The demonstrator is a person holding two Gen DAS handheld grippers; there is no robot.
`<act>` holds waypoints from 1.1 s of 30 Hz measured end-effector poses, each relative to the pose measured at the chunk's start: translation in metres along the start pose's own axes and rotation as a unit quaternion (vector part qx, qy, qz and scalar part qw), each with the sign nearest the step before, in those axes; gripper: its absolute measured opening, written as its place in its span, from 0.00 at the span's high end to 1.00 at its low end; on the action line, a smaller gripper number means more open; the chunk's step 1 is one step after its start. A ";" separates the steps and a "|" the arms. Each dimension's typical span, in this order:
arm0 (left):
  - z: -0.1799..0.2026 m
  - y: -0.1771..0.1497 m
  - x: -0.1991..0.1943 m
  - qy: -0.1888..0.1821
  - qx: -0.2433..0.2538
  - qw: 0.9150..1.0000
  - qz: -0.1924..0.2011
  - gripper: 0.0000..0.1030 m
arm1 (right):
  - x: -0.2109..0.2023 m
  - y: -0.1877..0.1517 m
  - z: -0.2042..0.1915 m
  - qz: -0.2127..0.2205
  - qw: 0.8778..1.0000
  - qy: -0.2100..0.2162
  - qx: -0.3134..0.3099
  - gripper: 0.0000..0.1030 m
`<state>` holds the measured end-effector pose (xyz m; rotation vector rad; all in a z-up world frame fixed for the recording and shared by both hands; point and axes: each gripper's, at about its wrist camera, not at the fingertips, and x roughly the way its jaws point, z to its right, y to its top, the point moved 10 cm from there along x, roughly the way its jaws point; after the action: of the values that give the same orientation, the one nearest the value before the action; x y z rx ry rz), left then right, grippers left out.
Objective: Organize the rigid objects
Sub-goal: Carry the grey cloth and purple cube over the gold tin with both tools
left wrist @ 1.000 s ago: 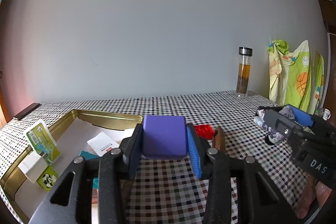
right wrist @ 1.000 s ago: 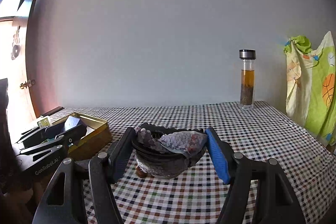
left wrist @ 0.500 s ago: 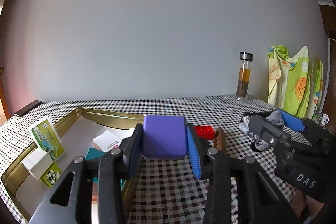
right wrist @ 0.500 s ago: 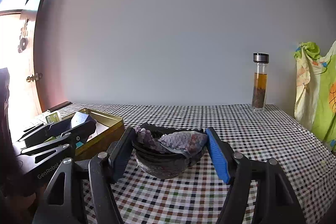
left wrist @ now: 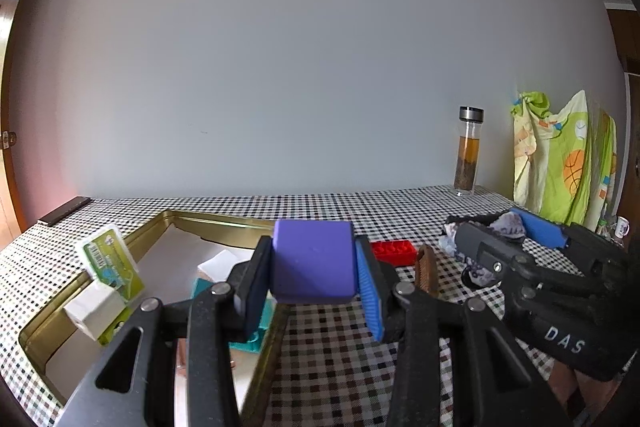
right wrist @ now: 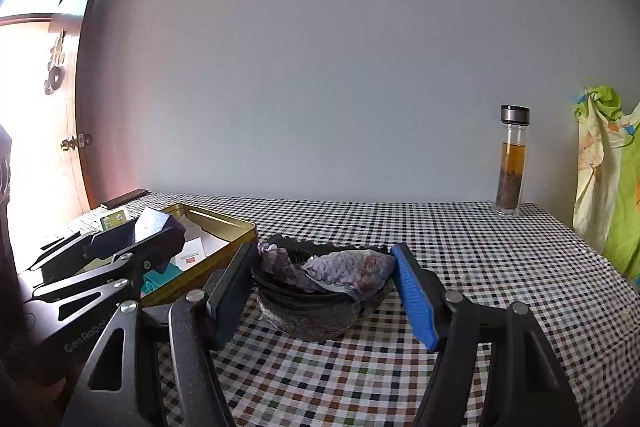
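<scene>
Left wrist view: the left gripper sits at lower centre, its black metal arms ending in flat pads, one dark and one ribbed blue. The pads press on the two sides of a purple cube, matte and smooth with rounded edges, held above the near rim of a shallow gold metal tray in the lower left of the frame. Inside the tray lie a green card leaning on the left wall, a white block below it, white paper and a teal plastic piece. Just right of the cube, on the checked tablecloth, lie a red studded brick and a narrow brown ridged piece. At the right edge the right gripper shows from the side, closed on a dark rough lump.

Right wrist view: the right gripper fills the lower frame, jaws set wide with both pads against a dark rounded stone, its top a broken face of greyish-purple crystals; whether its underside touches the cloth cannot be told. The left gripper with the cube is at lower left over the tray. A tall clear glass bottle with a metal cap and amber liquid stands at far right, beside hanging green and yellow printed cloth.
</scene>
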<state>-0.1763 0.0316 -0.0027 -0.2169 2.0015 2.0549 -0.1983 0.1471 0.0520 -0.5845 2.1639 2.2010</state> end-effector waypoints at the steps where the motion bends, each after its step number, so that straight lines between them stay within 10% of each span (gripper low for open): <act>1: -0.003 0.000 -0.002 0.002 -0.001 1.000 0.000 0.62 | 0.000 0.000 -0.001 0.000 1.000 0.001 0.000 0.32; 33: -0.048 0.001 -0.019 0.028 -0.022 0.999 0.016 0.62 | -0.001 0.000 -0.052 -0.001 0.999 0.048 -0.017 0.32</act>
<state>-0.1618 -0.0181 0.0019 -0.2557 2.0048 2.1376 -0.1844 0.0975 0.0532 -0.7088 2.1718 2.2583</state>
